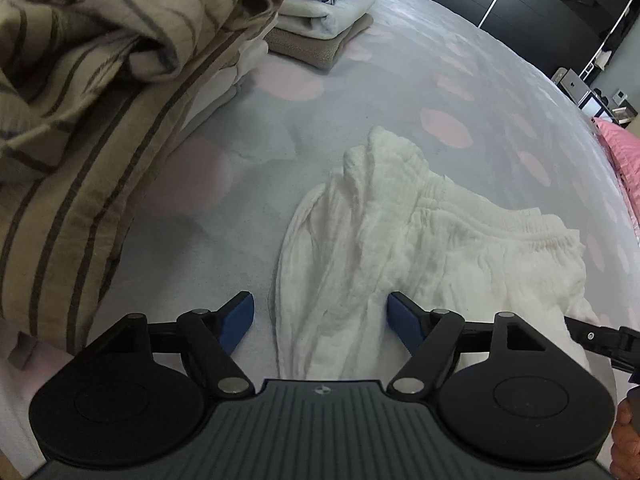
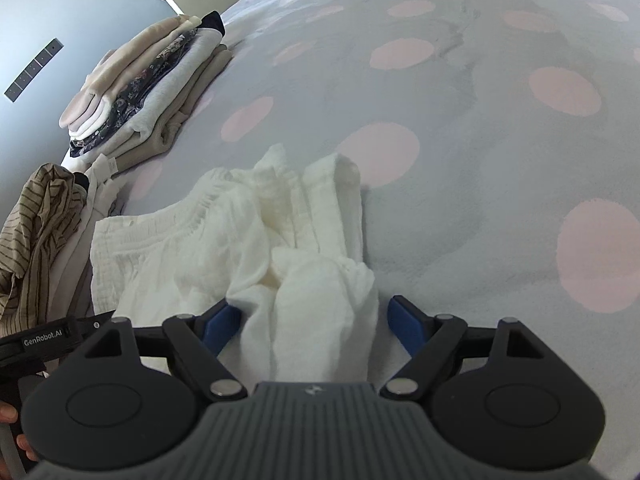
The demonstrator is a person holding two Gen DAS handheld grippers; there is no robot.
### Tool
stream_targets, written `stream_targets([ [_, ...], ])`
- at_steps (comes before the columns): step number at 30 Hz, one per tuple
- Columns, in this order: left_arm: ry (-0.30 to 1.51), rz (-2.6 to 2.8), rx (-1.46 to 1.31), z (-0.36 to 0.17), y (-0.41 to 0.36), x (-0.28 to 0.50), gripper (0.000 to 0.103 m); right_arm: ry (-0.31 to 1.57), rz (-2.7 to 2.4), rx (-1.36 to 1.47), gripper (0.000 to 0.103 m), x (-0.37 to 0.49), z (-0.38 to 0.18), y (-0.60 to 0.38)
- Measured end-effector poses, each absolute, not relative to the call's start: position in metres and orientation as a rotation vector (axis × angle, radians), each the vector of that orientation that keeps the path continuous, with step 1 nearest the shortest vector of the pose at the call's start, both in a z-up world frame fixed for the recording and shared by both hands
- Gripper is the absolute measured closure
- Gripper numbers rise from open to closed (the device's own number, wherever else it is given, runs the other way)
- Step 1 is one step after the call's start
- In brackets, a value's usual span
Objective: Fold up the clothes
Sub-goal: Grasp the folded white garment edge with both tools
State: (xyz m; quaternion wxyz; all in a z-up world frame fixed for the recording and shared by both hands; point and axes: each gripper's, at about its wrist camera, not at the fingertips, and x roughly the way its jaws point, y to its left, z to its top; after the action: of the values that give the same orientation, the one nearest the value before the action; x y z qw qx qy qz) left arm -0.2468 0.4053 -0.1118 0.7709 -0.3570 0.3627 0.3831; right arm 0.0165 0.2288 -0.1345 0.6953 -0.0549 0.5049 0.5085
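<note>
While both tongs stand spread with nothing gripped, the left gripper straddles the near edge of the white garment, and the right gripper straddles a bunched fold of the garment. It lies crumpled on the dotted bedspread. A folded stack sits beyond, a striped cloth to the left.
</note>
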Motion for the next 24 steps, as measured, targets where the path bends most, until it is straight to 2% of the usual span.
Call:
stream_targets([
  [6,0.8,0.824,-0.733,-0.114,0.405,-0.236,0.032,1.081,1.151,-0.158,0.022,0.012,-0.139,0.243],
  [14,0.798,0.802,-0.697,-0.11,0.399,-0.223,0.058,1.064,1.176,-0.164,0.046,0.005,-0.137,0.251],
  [16,0.794,0.793,-0.697,-0.109,0.398,-0.222,0.066,1.072,1.184,-0.156,0.057,0.003,-0.135,0.249],
  [24,0.785,0.771,-0.657,-0.102,0.389,-0.22,0.081,0.984,1.143,-0.2,0.074,-0.022,-0.118,0.243],
])
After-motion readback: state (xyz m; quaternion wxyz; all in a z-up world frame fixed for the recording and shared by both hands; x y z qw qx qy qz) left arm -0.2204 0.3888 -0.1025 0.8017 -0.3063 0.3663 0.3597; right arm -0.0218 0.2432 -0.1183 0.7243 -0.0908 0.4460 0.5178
